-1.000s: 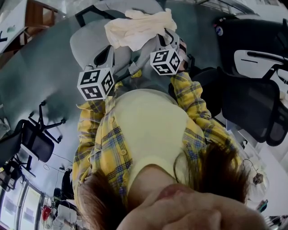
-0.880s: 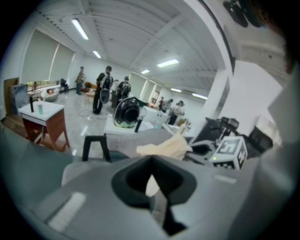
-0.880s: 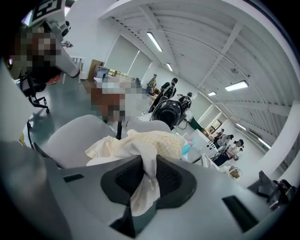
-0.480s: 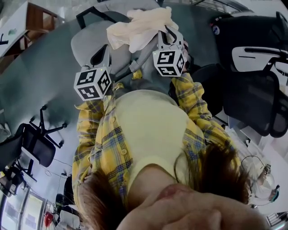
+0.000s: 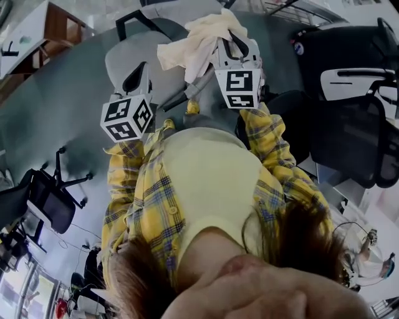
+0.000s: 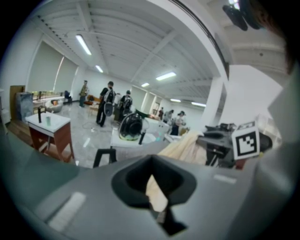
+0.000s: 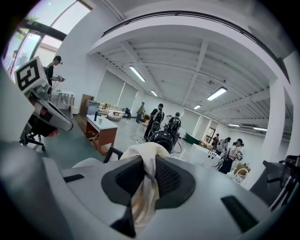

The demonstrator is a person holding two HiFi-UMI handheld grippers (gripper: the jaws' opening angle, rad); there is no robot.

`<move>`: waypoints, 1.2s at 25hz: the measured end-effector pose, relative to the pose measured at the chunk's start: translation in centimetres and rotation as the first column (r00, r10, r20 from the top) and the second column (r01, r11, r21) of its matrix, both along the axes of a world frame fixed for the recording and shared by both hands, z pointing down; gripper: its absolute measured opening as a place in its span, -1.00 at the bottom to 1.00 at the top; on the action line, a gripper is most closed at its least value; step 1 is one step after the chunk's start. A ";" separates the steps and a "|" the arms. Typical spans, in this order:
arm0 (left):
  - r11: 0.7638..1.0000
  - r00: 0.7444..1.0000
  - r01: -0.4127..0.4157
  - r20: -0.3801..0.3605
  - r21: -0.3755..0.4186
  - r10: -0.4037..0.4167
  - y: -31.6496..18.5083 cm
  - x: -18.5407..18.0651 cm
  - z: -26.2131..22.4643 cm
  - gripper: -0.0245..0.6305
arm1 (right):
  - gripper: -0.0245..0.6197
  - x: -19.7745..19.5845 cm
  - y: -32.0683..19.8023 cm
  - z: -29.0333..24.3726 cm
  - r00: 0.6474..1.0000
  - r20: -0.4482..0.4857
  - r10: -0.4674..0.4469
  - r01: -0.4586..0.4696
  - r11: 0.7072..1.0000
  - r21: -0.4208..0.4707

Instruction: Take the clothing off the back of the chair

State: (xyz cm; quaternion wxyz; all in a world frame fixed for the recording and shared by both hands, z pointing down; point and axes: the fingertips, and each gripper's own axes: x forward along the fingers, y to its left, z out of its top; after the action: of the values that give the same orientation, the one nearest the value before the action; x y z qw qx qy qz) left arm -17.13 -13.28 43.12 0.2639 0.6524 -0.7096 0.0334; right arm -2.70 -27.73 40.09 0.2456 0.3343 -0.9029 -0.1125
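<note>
The cream clothing [image 5: 198,38] hangs bunched above the grey chair [image 5: 124,53], lifted off its back. My right gripper [image 5: 225,38] is shut on it. In the right gripper view a fold of cloth [image 7: 145,185] is pinched between the pads of the right gripper [image 7: 143,192] and spills over their top. My left gripper [image 5: 142,67] sits lower left of the bundle. In the left gripper view a cream corner [image 6: 157,193] is caught in the left gripper [image 6: 158,199]. The rest of the garment [image 6: 187,145] hangs by the right gripper's marker cube [image 6: 246,140].
Black office chairs [image 5: 349,131] stand at the right and another [image 5: 43,193] at lower left. A wooden-sided desk [image 7: 103,129] and several people [image 7: 159,117] are farther off in the hall. The chair's black armrest [image 5: 134,19] juts beside the clothing.
Both grippers have risen. The clothing came up off the chair back with the right gripper and gathered into a narrower bunch.
</note>
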 end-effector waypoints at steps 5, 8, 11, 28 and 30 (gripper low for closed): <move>0.999 0.999 0.037 0.003 0.021 -0.037 1.8 -1.1 -0.9 -0.91 | -0.72 -1.5 2.0 -2.3 0.996 0.077 -0.036 0.036 0.999 -0.001; 0.998 0.999 0.052 0.007 0.035 -0.052 2.7 -1.9 -1.4 -0.91 | -0.72 -2.4 3.5 -3.5 0.991 0.118 -0.057 0.058 0.998 -0.003; 0.997 0.998 0.057 0.016 0.049 -0.058 3.3 -2.2 -1.8 -0.91 | -0.72 -3.1 5.0 -4.7 0.983 0.161 -0.083 0.085 0.996 -0.005; 0.992 0.995 0.089 0.041 0.086 -0.093 6.4 -3.3 -3.7 -0.91 | -0.72 -7.1 12.6 -6.0 0.930 0.304 -0.206 0.254 0.959 -0.128; 0.992 0.994 0.093 0.044 0.091 -0.097 6.6 -3.4 -3.9 -0.91 | -0.72 -7.4 12.9 -5.8 0.925 0.318 -0.208 0.265 0.953 -0.148</move>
State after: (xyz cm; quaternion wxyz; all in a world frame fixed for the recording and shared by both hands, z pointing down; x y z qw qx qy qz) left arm -20.58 -6.65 39.26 0.2188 0.6280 -0.7468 0.0050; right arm -10.07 -14.80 34.25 0.1213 0.2111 -0.9699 -0.0037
